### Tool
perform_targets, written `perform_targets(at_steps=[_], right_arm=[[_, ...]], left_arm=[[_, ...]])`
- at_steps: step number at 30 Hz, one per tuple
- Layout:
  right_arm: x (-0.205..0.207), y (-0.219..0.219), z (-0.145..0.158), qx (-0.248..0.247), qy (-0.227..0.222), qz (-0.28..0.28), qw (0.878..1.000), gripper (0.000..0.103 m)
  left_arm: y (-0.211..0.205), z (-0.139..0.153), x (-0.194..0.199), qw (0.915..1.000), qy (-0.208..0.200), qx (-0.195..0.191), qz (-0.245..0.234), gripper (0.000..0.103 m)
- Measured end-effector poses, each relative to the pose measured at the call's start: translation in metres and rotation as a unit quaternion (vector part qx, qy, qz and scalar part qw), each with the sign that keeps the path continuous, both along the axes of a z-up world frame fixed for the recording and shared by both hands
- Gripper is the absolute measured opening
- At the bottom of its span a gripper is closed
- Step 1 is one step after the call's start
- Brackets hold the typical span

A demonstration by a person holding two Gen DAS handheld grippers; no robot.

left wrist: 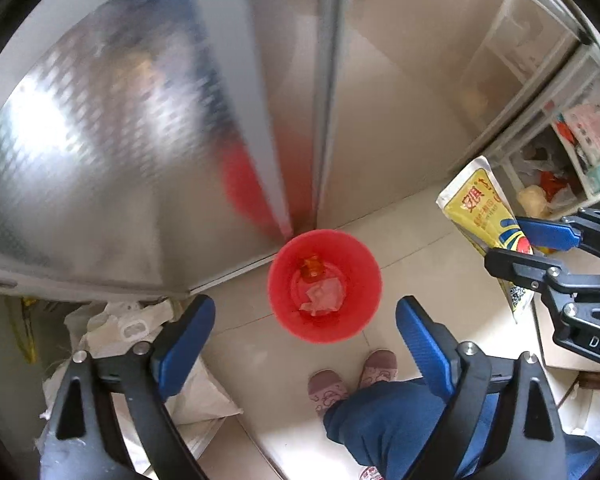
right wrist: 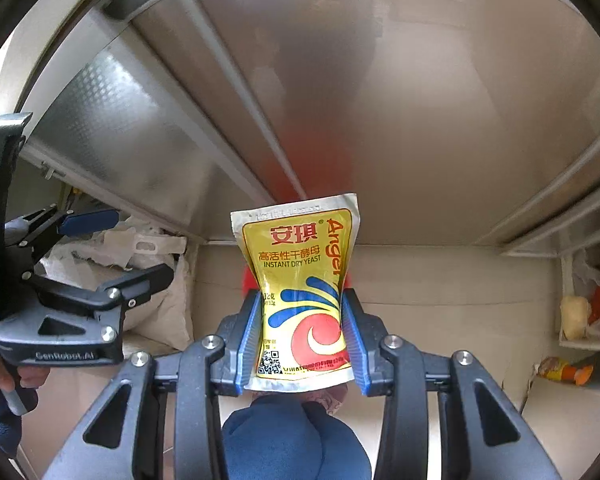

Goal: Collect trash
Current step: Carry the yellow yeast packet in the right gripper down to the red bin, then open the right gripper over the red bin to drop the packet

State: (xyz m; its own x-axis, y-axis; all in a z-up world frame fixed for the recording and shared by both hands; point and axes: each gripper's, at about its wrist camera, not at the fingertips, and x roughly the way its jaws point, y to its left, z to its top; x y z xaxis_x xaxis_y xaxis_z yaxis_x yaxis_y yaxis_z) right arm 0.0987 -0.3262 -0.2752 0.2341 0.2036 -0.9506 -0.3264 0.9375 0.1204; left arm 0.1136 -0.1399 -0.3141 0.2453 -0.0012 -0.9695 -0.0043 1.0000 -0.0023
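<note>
A red bin [left wrist: 325, 286] is seen standing on the pale tiled floor [left wrist: 428, 264], set right against the foot of a frosted sliding door [left wrist: 140, 120] where two panels meet; open floor is left on its near and right sides. At its bottom a crumpled pale wrapper [left wrist: 323, 298] and a small orange piece [left wrist: 310, 267] are seen lying. White sacks [left wrist: 112, 328] are piled against the door track to the left, and a shelf unit [left wrist: 572, 152] stuffed with bags closes off the right. A yellow yeast packet [right wrist: 304, 292], printed in red and blue with a white crimped top edge, is held upright in the right gripper [right wrist: 303, 344], whose jaws are clamped on its two side edges; it is kept above the floor, to the right of the bin. The left gripper [left wrist: 306, 340] is held above the bin's near rim, its jaws spread wide with nothing between them.
</note>
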Motion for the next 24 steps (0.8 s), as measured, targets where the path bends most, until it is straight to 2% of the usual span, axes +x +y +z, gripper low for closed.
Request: perform_targets(at_steps=[4, 5, 6, 14, 15, 17, 18, 19, 24], right_arm=[[0.002, 0.014, -0.008, 0.0, 0.005, 0.026, 1.0, 0.037], [0.003, 0.017, -0.012, -0.002, 0.007, 0.031, 0.999, 0.037], [0.002, 0.022, -0.015, -0.004, 0.008, 0.036, 0.999, 0.037], [0.0, 0.044, -0.029, -0.027, 0.01, 0.075, 0.997, 0.04], [-0.001, 0.045, -0.032, -0.035, 0.01, 0.077, 0.996, 0.042], [-0.002, 0.051, -0.036, -0.054, 0.006, 0.084, 0.995, 0.053], [-0.003, 0.052, -0.034, -0.059, 0.0, 0.085, 0.995, 0.071], [-0.006, 0.052, -0.031, -0.062, -0.008, 0.084, 0.994, 0.083], [-0.018, 0.052, -0.005, -0.061, -0.009, 0.09, 0.994, 0.084]], left_arm=[[0.022, -0.009, -0.01, 0.9995, 0.01, -0.012, 0.027, 0.096], [0.029, -0.012, -0.013, 0.9993, 0.013, -0.01, 0.033, 0.102], [0.034, -0.013, -0.017, 0.9991, 0.012, -0.009, 0.04, 0.103], [0.064, -0.019, -0.038, 0.9967, 0.005, -0.012, 0.08, 0.103], [0.067, -0.019, -0.04, 0.9963, 0.003, -0.013, 0.085, 0.103], [0.071, -0.018, -0.044, 0.9959, 0.002, -0.014, 0.09, 0.103], [0.072, -0.016, -0.045, 0.9958, 0.002, -0.013, 0.091, 0.103], [0.073, -0.013, -0.046, 0.9958, 0.003, -0.011, 0.091, 0.103], [0.07, 0.016, -0.053, 0.9962, 0.001, -0.012, 0.087, 0.103]])
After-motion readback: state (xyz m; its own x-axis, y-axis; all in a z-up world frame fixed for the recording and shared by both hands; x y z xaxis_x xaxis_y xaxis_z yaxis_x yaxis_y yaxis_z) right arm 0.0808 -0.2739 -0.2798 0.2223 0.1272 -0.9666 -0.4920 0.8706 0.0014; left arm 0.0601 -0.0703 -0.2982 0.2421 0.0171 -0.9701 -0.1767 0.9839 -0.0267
